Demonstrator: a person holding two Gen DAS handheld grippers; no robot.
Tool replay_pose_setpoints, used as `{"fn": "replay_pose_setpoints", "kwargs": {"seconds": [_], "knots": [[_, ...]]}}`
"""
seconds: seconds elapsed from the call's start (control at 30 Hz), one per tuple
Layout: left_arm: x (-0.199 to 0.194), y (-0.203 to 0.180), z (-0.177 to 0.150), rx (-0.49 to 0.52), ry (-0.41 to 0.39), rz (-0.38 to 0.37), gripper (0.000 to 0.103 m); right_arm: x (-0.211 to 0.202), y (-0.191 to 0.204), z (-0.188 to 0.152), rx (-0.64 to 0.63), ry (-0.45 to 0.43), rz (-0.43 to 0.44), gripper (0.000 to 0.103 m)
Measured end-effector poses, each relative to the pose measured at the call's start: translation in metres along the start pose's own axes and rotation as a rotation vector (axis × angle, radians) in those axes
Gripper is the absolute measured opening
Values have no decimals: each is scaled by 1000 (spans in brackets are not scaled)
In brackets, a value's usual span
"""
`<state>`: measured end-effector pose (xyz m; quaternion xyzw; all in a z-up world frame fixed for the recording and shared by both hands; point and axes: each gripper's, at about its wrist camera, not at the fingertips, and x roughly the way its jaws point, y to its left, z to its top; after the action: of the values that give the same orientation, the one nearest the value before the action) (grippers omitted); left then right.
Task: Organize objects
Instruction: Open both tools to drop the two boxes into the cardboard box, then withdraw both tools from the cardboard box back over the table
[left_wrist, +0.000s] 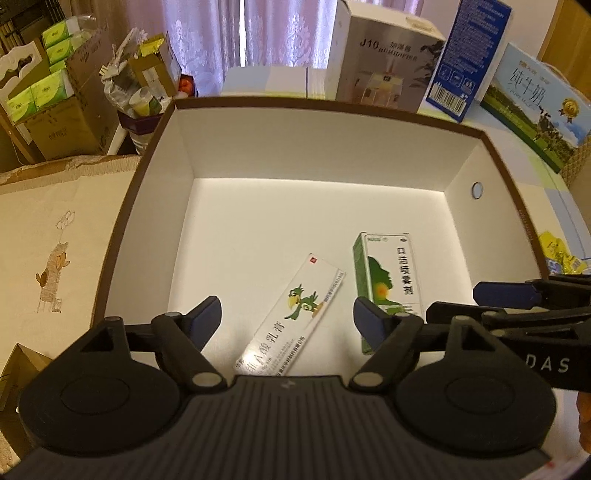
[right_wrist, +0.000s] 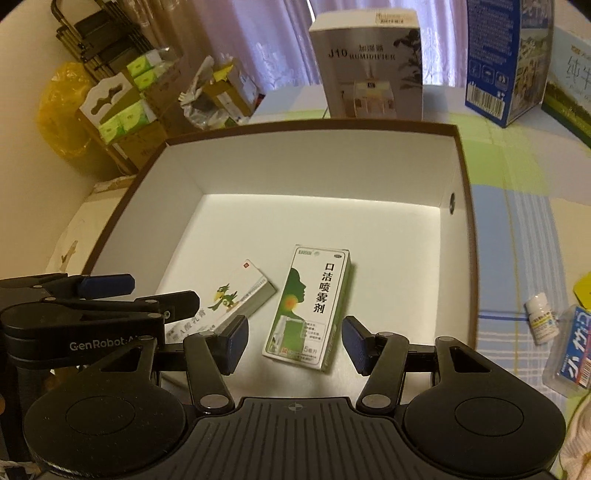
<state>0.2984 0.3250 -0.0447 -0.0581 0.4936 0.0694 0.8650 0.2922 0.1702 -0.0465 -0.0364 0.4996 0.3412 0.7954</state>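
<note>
A large box with a brown rim and white inside (left_wrist: 314, 147) (right_wrist: 314, 166) sits on the table. Two cartons lie flat on its floor. One is a long white carton with a green parrot (left_wrist: 295, 314) (right_wrist: 236, 295); the other is a green-and-white spray carton (left_wrist: 388, 273) (right_wrist: 310, 306). My left gripper (left_wrist: 288, 315) hangs open above the parrot carton, its pads clear of it. Over the spray carton my right gripper (right_wrist: 295, 339) stands open, a pad to either side and neither touching. Each gripper also shows at the edge of the other's view.
Behind the big box stand a humidifier box (left_wrist: 384, 59) (right_wrist: 369, 66), a blue box (left_wrist: 469, 59) and a milk carton (left_wrist: 539, 107). On the checked cloth to the right lie a small white bottle (right_wrist: 541, 321) and a blue-and-white packet (right_wrist: 570, 350). Cardboard boxes with tissue packs (left_wrist: 44, 92) stand at the left.
</note>
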Motion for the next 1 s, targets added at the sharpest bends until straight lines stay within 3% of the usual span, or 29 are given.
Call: {"fn": "replay_pose_setpoints", "kwargs": {"seconds": [0.53,1.0], "knots": [[-53,-28,-20,40,-79,-4,80,-58,1,-35,-7,-71,11,54],[-89,-75,-56,43,-117,-12,81,-115,-36,-74,-43,-103,55,54]]}}
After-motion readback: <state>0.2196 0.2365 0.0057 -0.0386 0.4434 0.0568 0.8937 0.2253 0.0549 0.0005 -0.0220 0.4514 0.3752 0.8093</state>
